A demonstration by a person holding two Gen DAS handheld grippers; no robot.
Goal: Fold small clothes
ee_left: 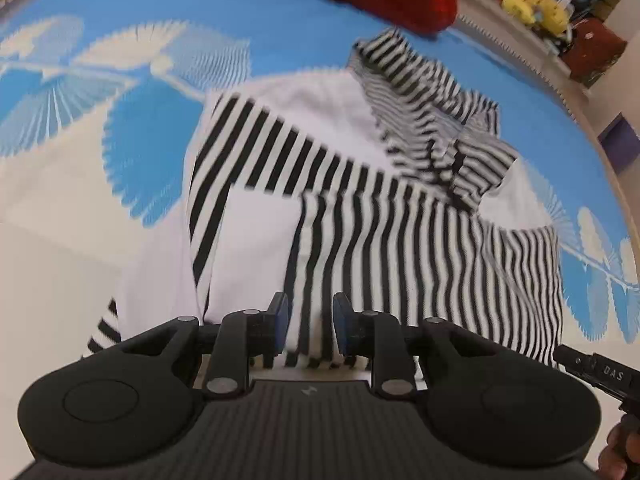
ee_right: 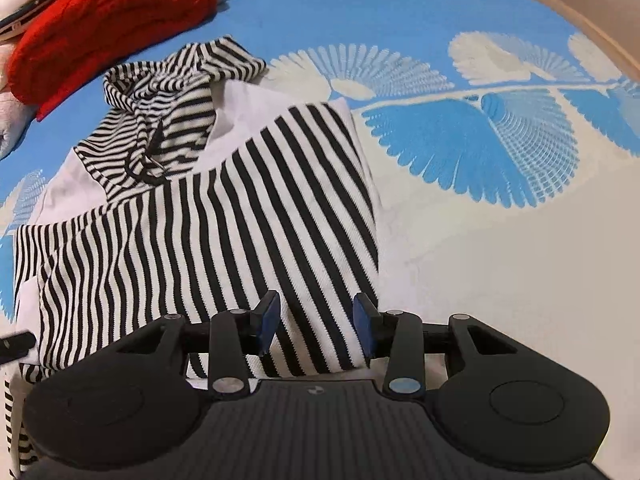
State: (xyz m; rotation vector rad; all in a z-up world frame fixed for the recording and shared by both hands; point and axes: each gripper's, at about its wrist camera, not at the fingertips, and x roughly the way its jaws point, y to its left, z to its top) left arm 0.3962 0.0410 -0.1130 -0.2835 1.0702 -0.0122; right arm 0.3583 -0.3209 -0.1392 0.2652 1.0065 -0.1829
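left gripper angled down, jaws a bit apart, right gripper wider, both seemingly gripping nothing

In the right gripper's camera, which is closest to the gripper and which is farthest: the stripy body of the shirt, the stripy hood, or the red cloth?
1. The striped body is nearest, lying right under the right gripper.
2. The striped hood comes next, crumpled up and to the left.
3. The red cloth is farthest, in the top left corner on the blue blanket.
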